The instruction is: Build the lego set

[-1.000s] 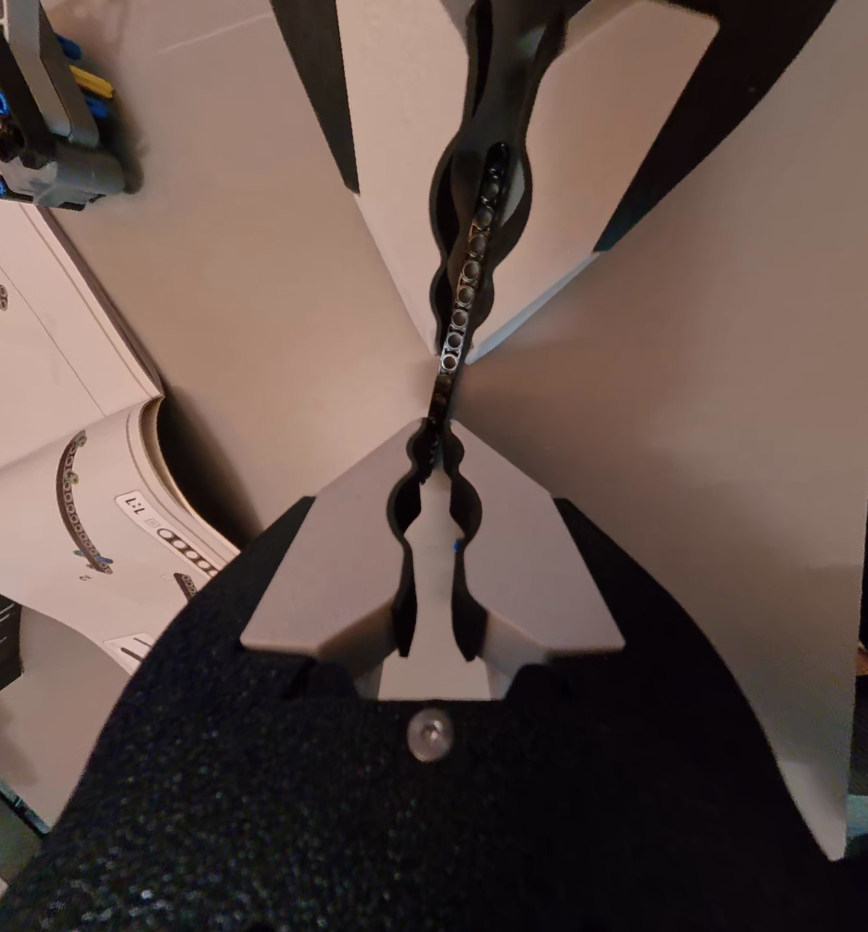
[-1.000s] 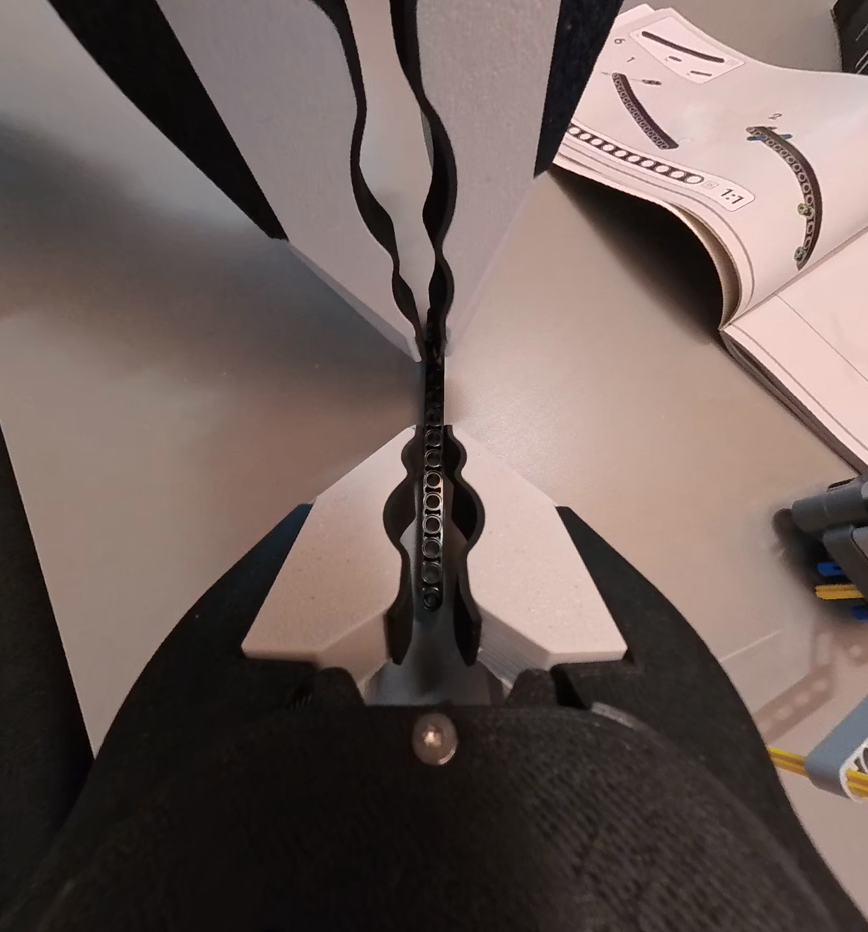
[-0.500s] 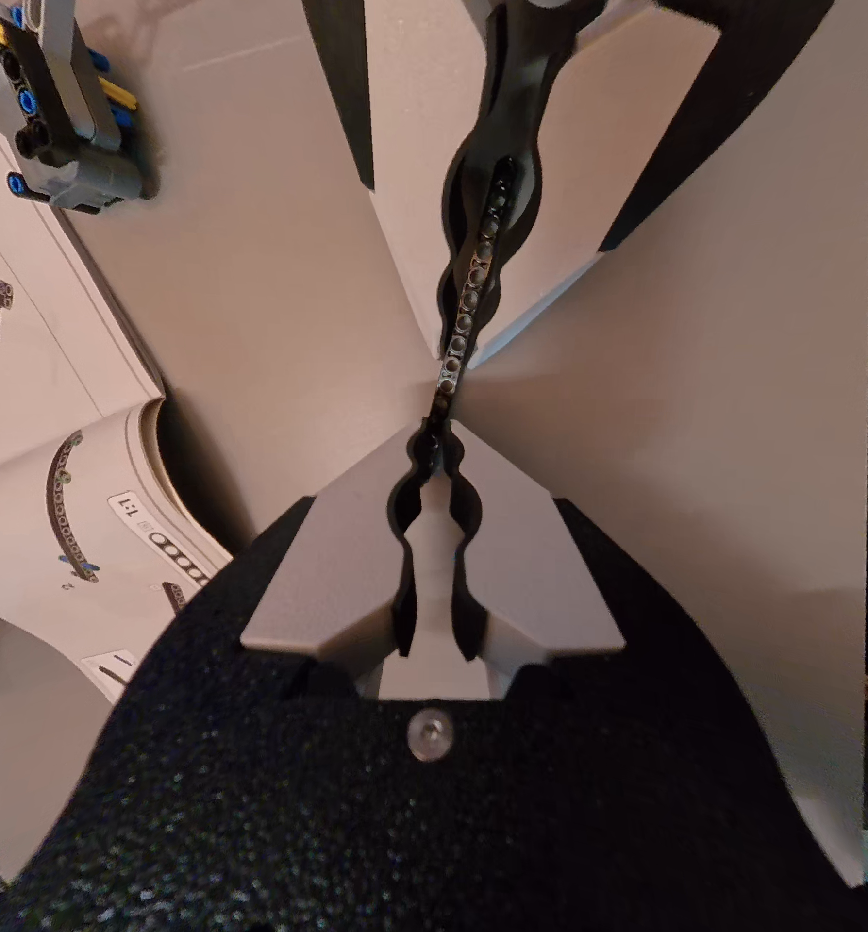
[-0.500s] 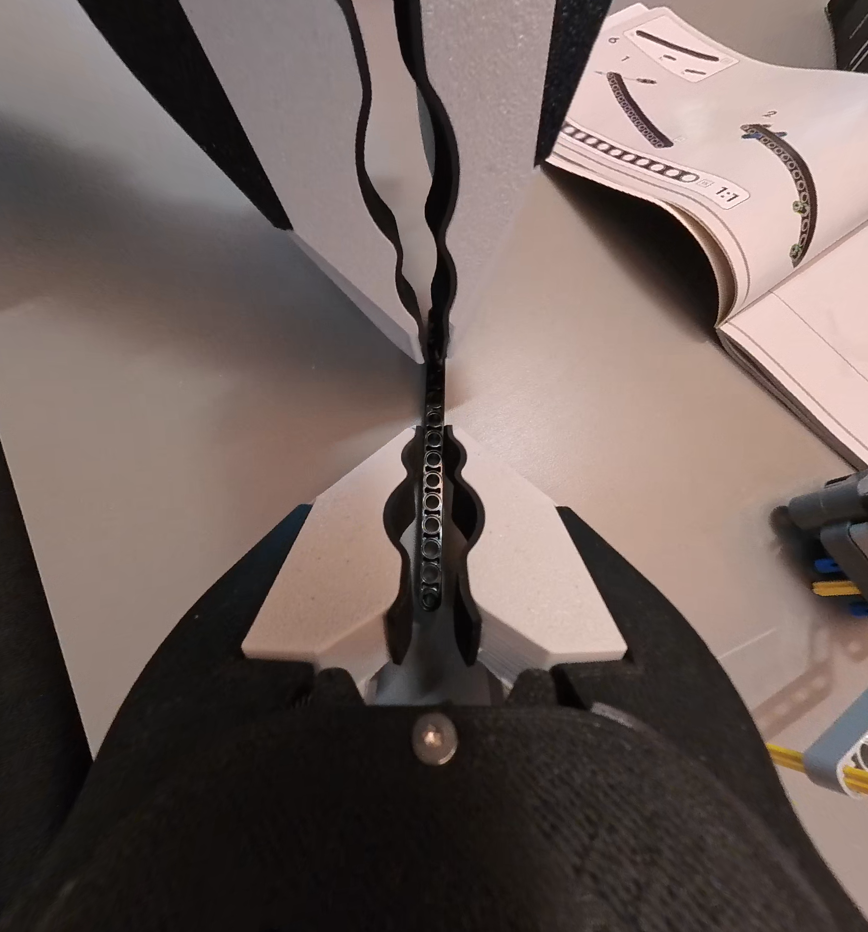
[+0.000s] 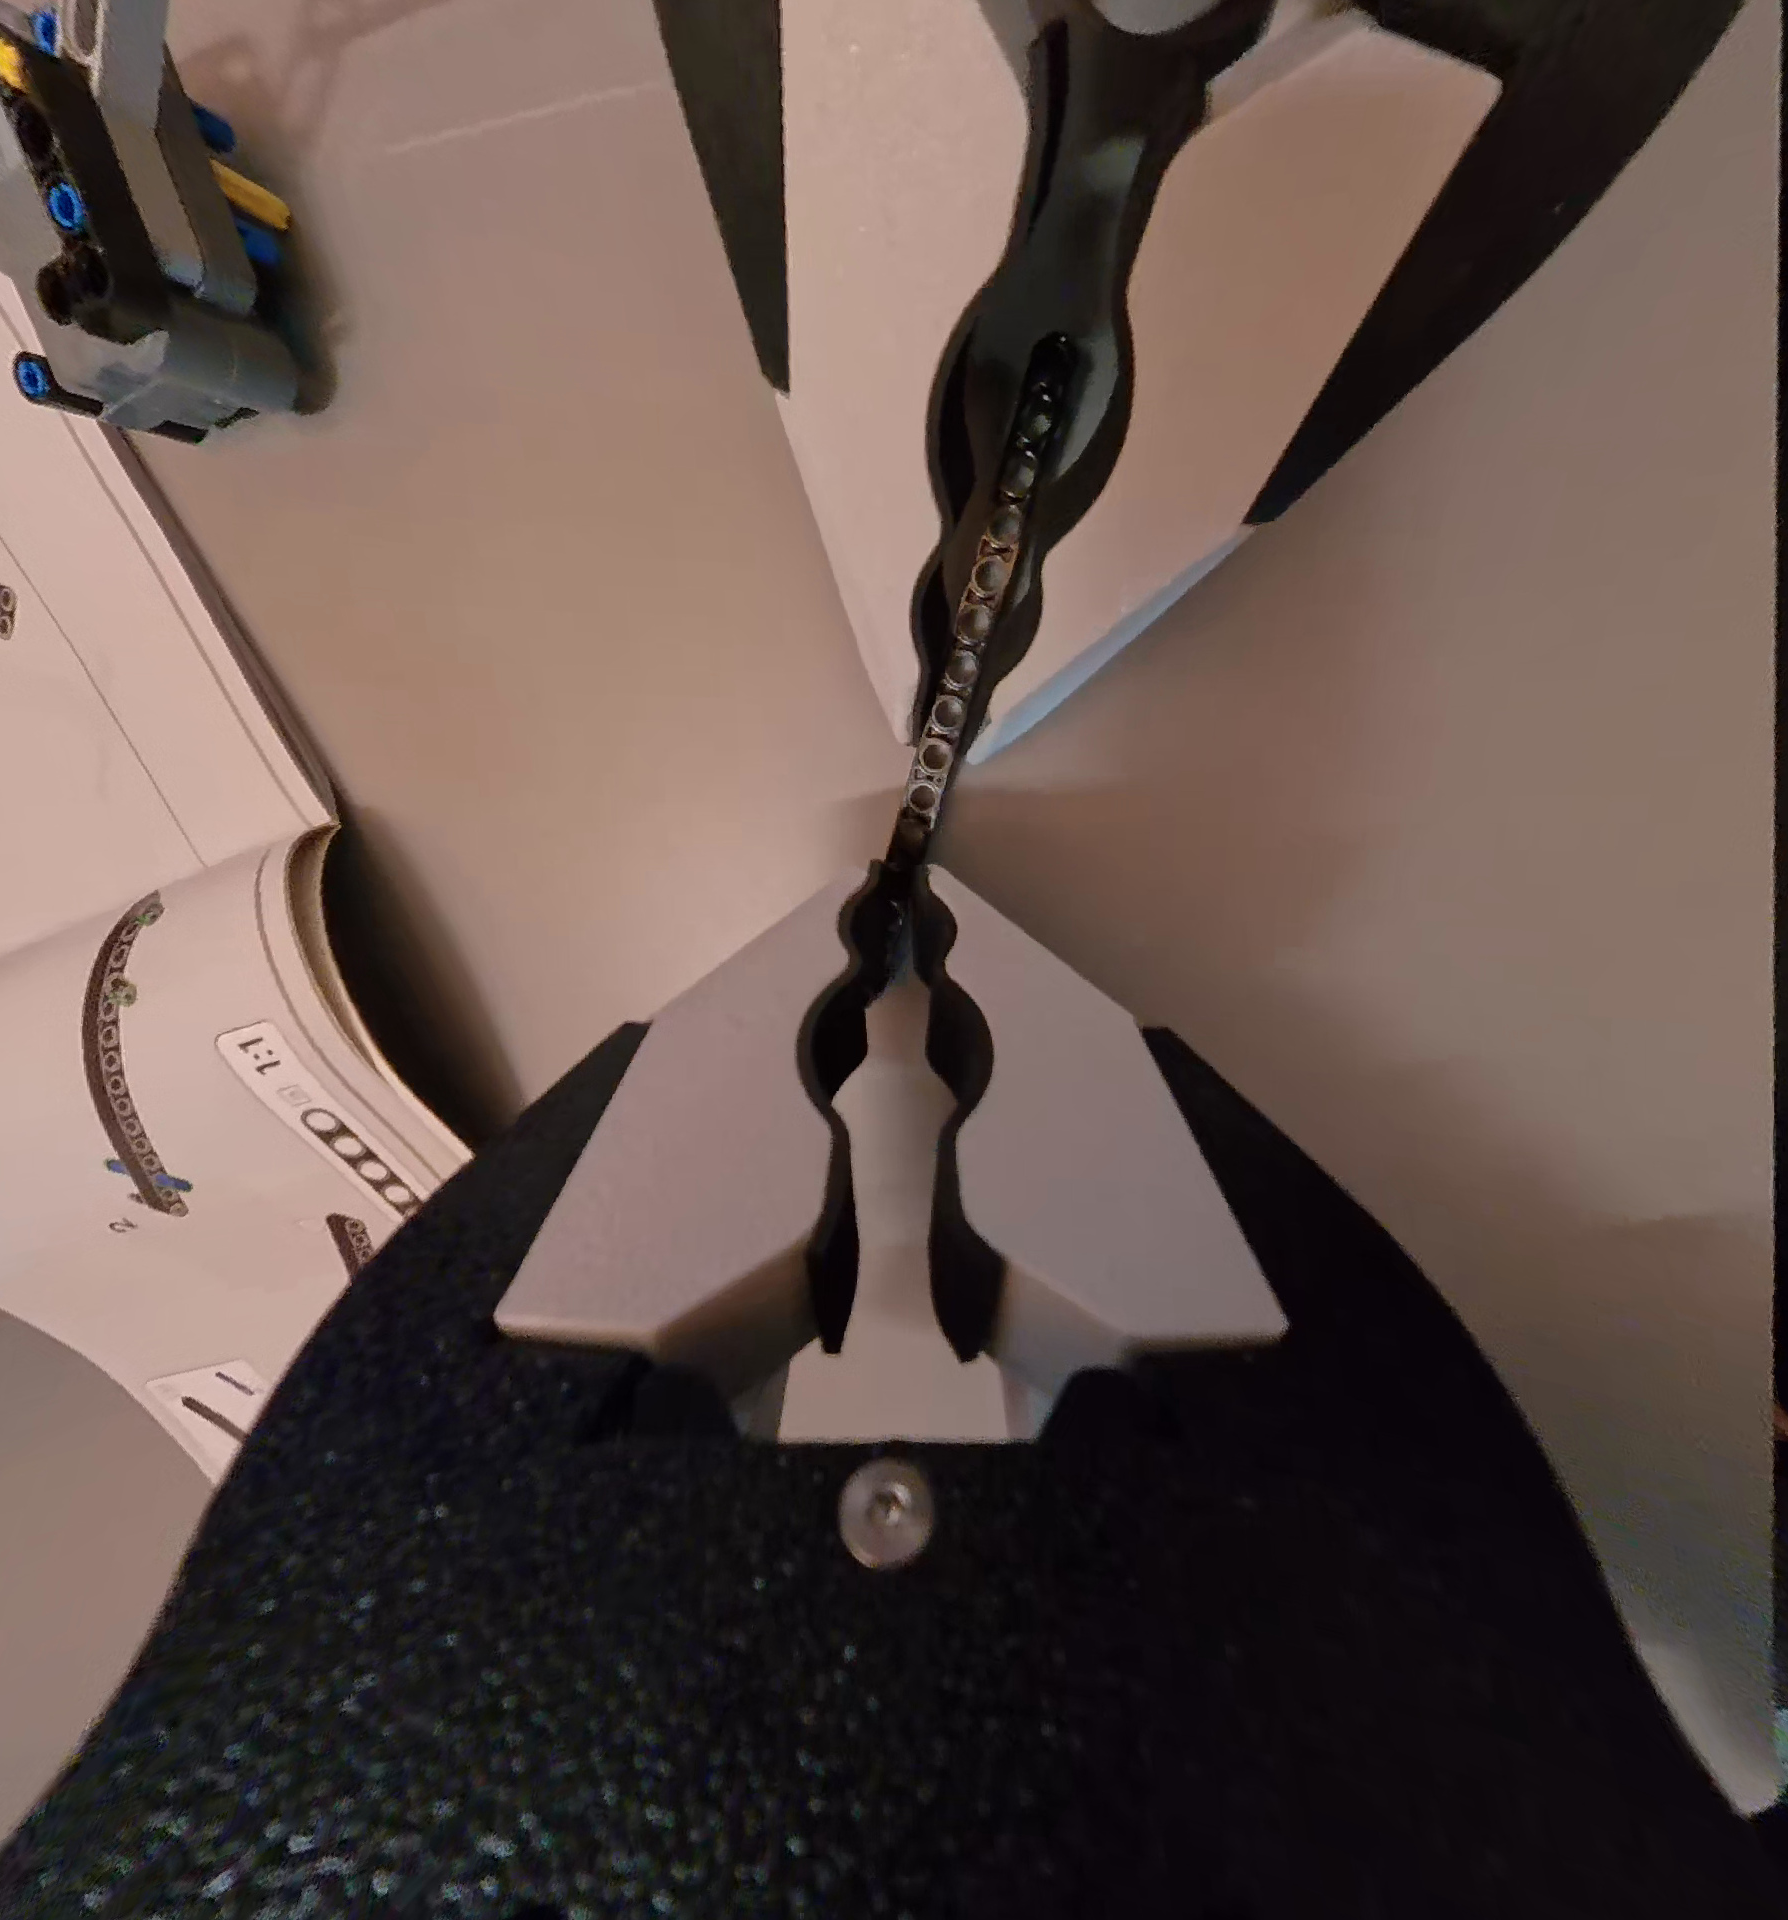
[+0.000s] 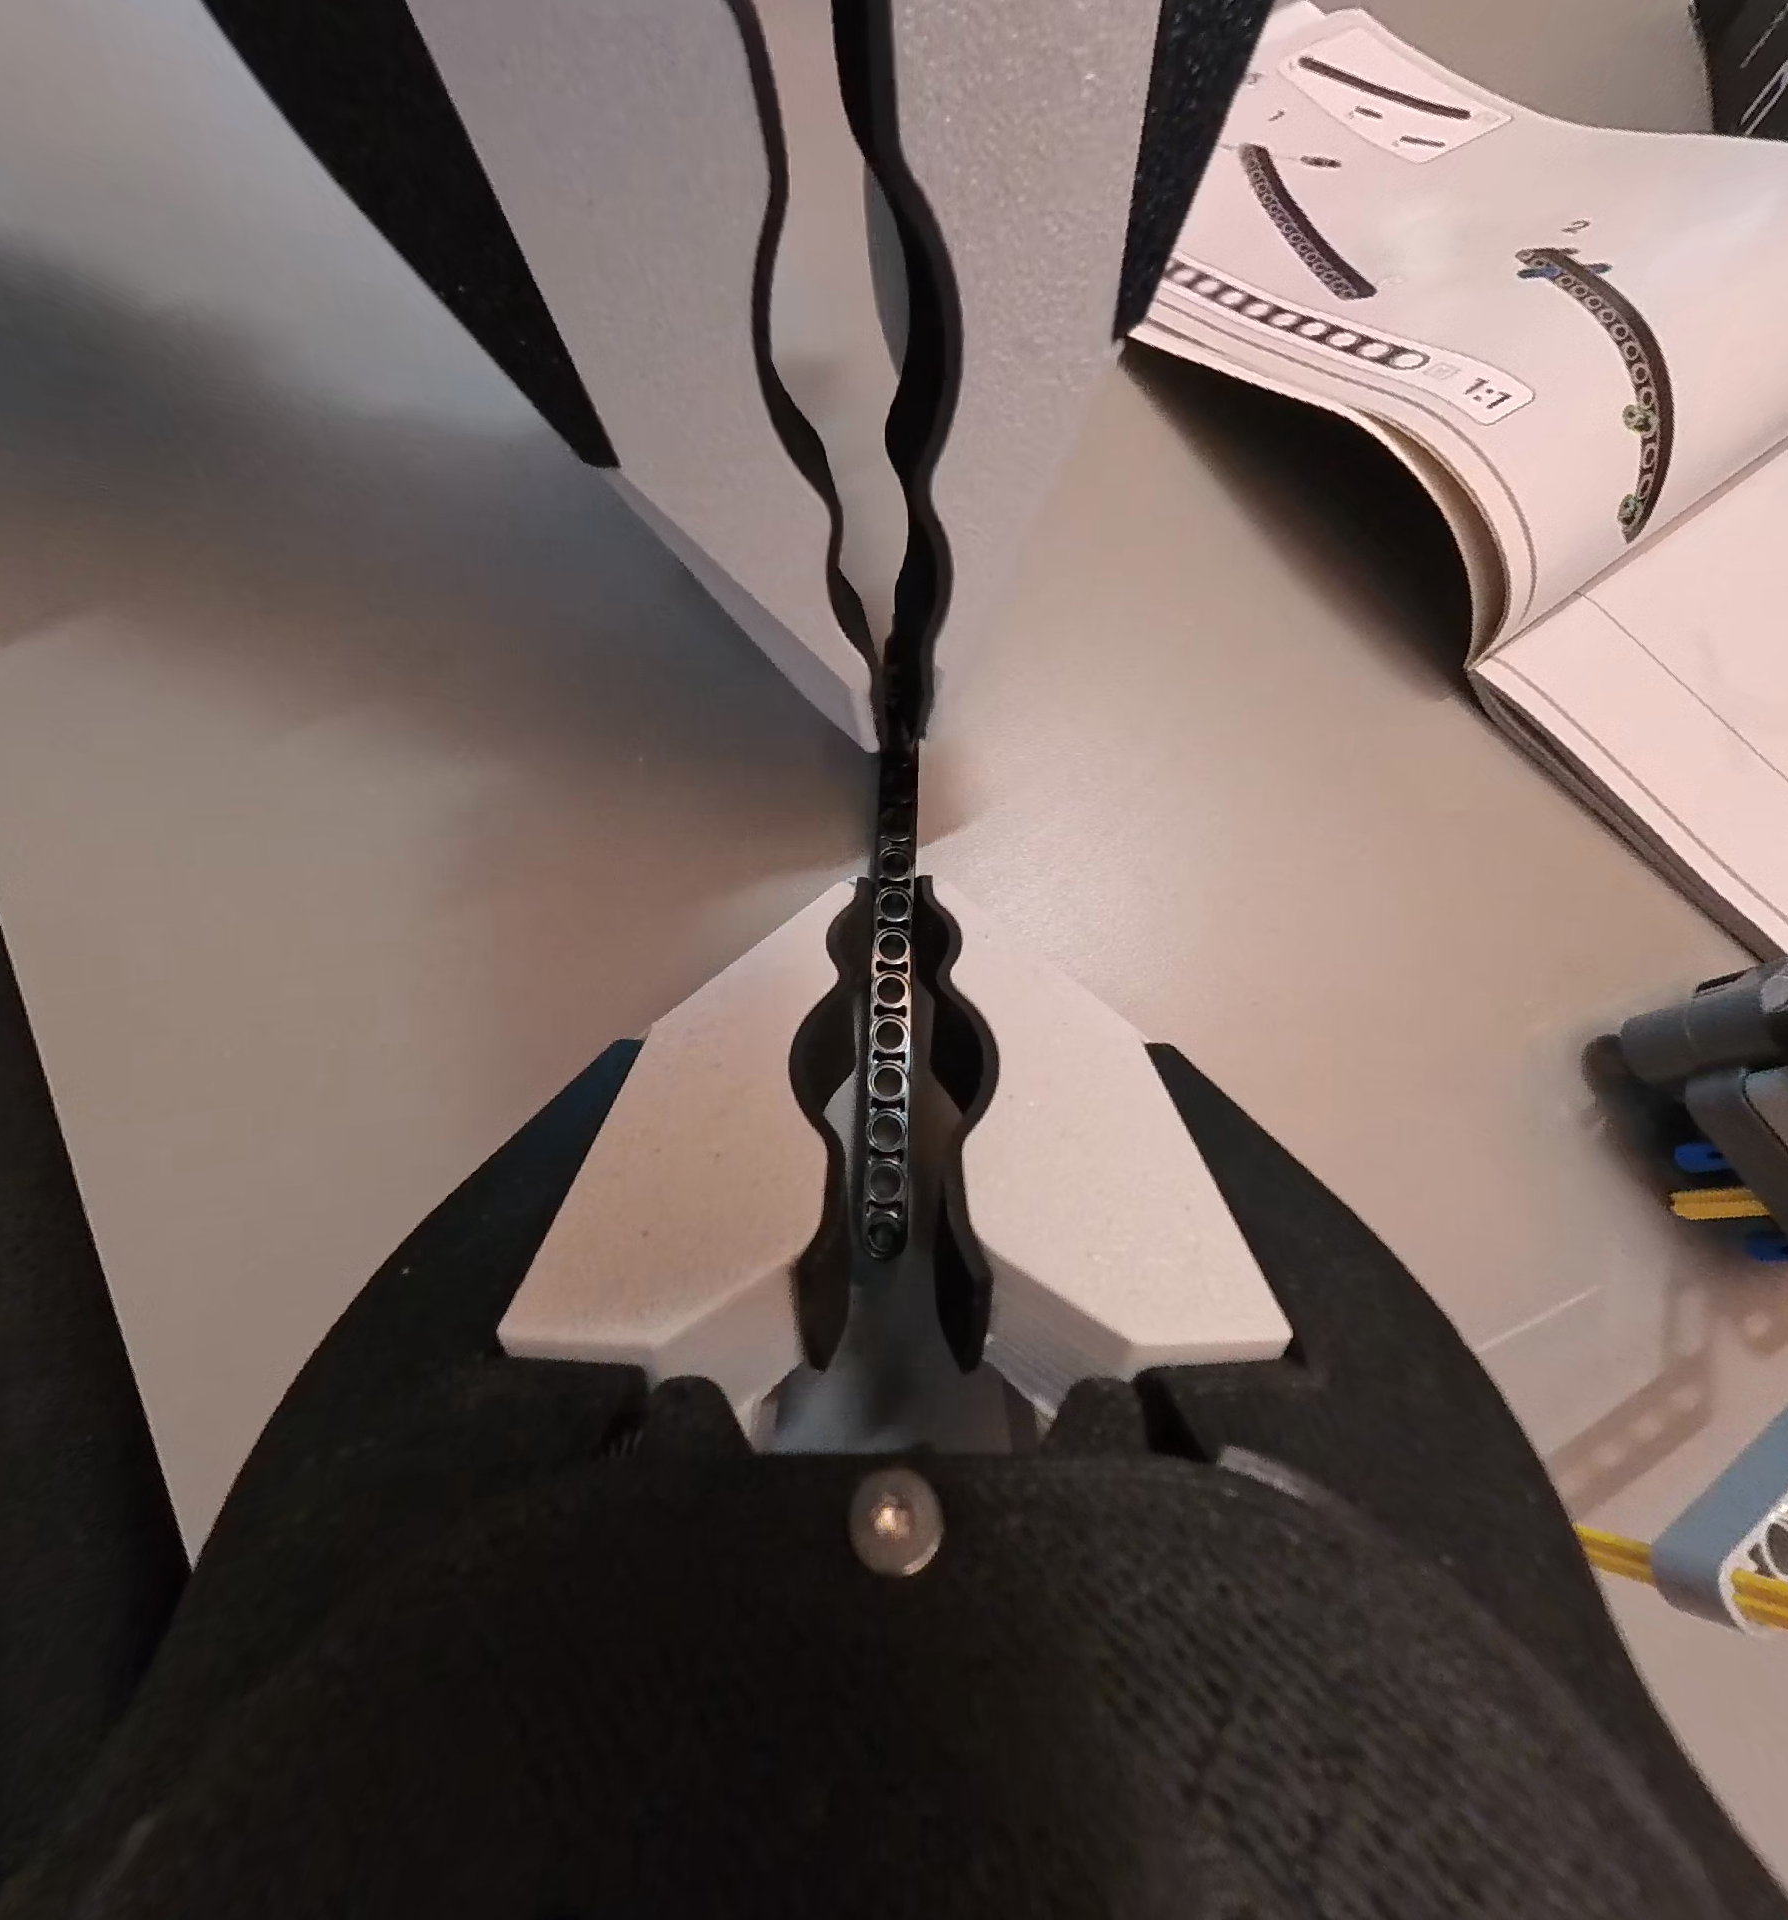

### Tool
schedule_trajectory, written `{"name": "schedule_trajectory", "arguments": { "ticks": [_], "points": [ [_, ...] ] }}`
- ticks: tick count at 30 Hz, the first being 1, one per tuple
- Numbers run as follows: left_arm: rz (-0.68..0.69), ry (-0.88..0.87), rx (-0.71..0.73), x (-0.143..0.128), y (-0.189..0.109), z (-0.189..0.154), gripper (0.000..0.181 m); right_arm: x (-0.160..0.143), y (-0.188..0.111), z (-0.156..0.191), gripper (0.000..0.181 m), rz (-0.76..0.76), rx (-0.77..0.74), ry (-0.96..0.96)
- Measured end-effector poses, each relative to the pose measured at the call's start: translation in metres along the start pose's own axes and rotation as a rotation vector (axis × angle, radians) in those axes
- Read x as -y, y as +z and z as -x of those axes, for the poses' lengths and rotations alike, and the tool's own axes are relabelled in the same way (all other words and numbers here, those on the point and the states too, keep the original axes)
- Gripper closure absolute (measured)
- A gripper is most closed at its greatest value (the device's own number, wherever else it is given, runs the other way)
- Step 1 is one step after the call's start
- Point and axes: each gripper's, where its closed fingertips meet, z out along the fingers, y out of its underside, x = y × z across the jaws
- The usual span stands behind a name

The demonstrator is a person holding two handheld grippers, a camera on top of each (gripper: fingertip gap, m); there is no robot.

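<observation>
A long black beam with a row of holes (image 5: 976, 623) spans between my two grippers, which face each other tip to tip above the grey table (image 5: 557, 623). My left gripper (image 5: 902, 894) is shut on one end of the beam, pinched at its fingertips. My right gripper (image 6: 895, 888) is shut on the other part, and the beam (image 6: 888, 1049) runs back between its fingers. The right gripper (image 5: 957, 727) shows at the top of the left wrist view, and the left gripper (image 6: 902, 717) at the top of the right wrist view.
An open instruction booklet (image 5: 142, 987) lies on the table, also in the right wrist view (image 6: 1492, 416). A grey and black lego assembly with blue and yellow pins (image 5: 131, 249) sits beside it (image 6: 1742, 1112). A grey beam on a yellow axle (image 6: 1783, 1558) lies near the right gripper. The tips of both grippers are at nearly the same place.
Both grippers stay shut on the black beam. The pair has drifted slightly, so the booklet and the assembly sit a little differently in both views.
</observation>
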Motion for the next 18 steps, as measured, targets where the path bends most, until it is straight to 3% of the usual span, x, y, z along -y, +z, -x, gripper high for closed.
{"name": "schedule_trajectory", "arguments": {
  "ticks": [1, 13, 18],
  "points": [
    [-0.006, -0.007, -0.002, 0.0, 0.0, 0.0, 0.18, 0.0, 0.0, 0.0, 0.175, 0.0, -0.001, 0.001],
    [0.008, 0.048, 0.007, 0.004, 0.005, -0.002, 0.18, 0.0, 0.001, 0.0, 0.176, -0.002, -0.006, -0.013],
    [-0.174, -0.028, 0.02, 0.011, -0.003, -0.001, 0.18, 0.001, 0.0, 0.0, 0.176, -0.003, 0.004, 0.002]
  ]
}}
